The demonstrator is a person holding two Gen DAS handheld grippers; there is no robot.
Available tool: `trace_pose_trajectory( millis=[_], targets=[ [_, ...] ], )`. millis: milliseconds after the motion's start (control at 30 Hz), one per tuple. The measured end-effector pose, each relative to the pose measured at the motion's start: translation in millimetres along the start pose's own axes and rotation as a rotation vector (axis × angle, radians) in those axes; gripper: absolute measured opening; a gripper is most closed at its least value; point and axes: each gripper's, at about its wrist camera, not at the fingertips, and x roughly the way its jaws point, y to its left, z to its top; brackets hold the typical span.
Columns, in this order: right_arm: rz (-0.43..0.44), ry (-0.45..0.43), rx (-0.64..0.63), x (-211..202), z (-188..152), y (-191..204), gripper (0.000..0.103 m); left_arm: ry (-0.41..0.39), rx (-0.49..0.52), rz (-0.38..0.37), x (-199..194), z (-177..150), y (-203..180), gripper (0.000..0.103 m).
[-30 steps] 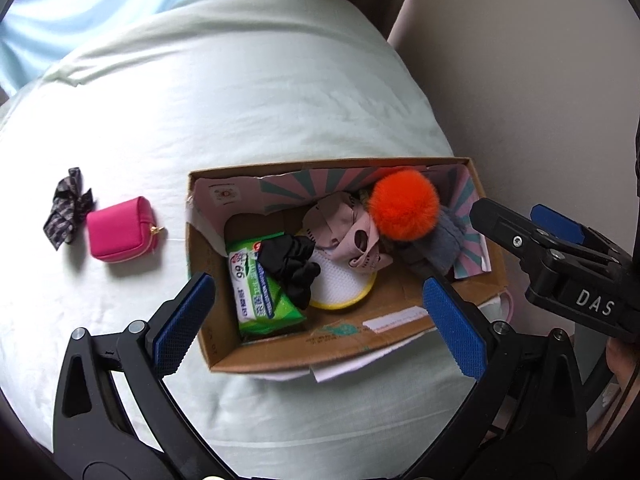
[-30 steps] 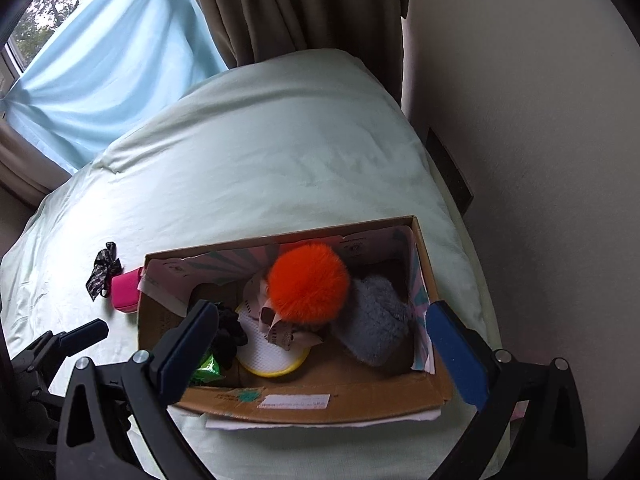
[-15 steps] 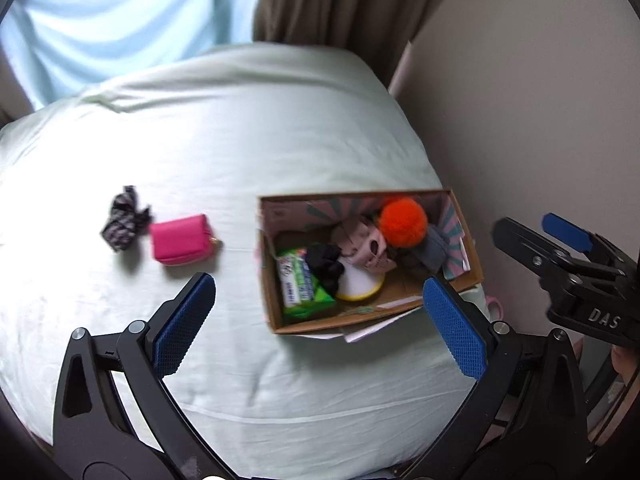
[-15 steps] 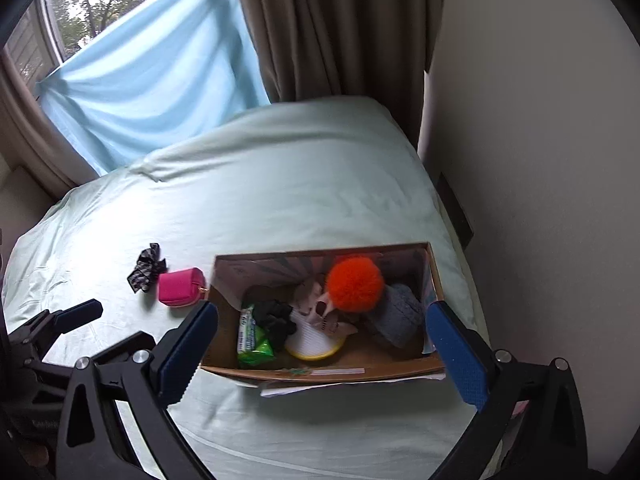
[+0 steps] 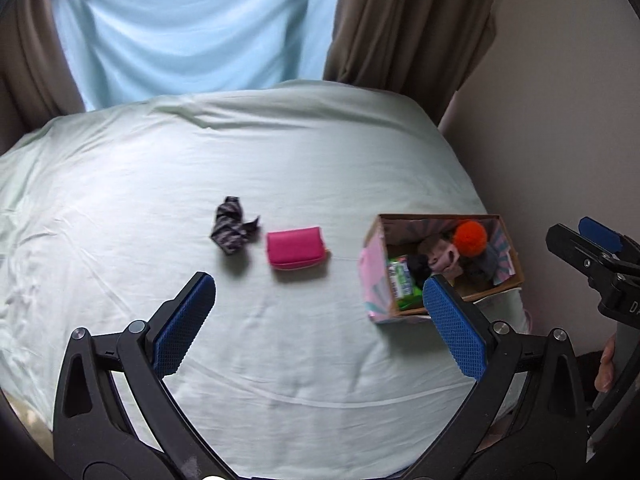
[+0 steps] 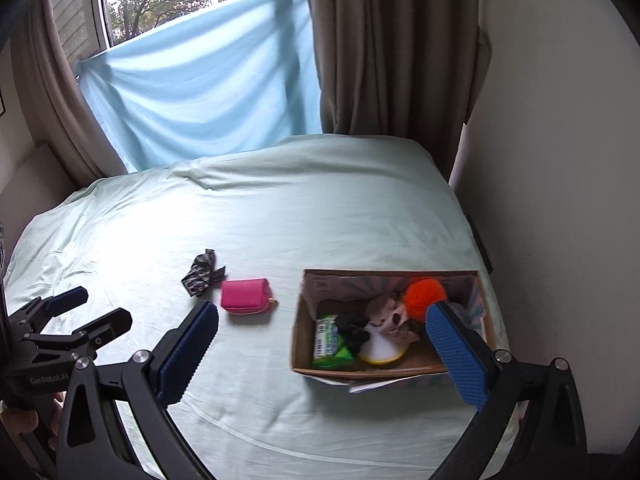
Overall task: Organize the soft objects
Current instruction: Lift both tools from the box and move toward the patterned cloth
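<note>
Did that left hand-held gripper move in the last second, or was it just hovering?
Yes. The left hand-held gripper pulled back and up from the box, which now looks much smaller against the bed.

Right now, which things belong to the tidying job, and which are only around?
Job: cardboard box holding orange pompom and wipes pack; pink pouch and dark scrunchie, both outside it.
Just around: bed sheet, blue curtain, brown drapes.

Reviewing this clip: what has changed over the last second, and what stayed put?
Both grippers, left and right, pulled back and up from the cardboard box, open and empty throughout. Nothing grasped or released. Box contents, pink pouch and patterned scrunchie stayed where they were.
</note>
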Motion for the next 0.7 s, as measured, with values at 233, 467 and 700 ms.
trace_pose_trajectory(
  millis=[233, 467, 700],
  targets=[
    [-0.028, 0.000, 0.022, 13, -17, 67, 0.103, 0.021, 0.009, 0.006, 2, -5, 79, 0.103],
    [-0.002, 0.033, 0.079, 58, -26, 119, 0.103, 0.051, 0.009, 0.008, 40, 0, 144, 0.103],
    [0.015, 0.085, 0.162, 136, -34, 145, 0.103, 0.095, 0.017, -0.014, 113, 19, 180, 0.103]
  ],
)
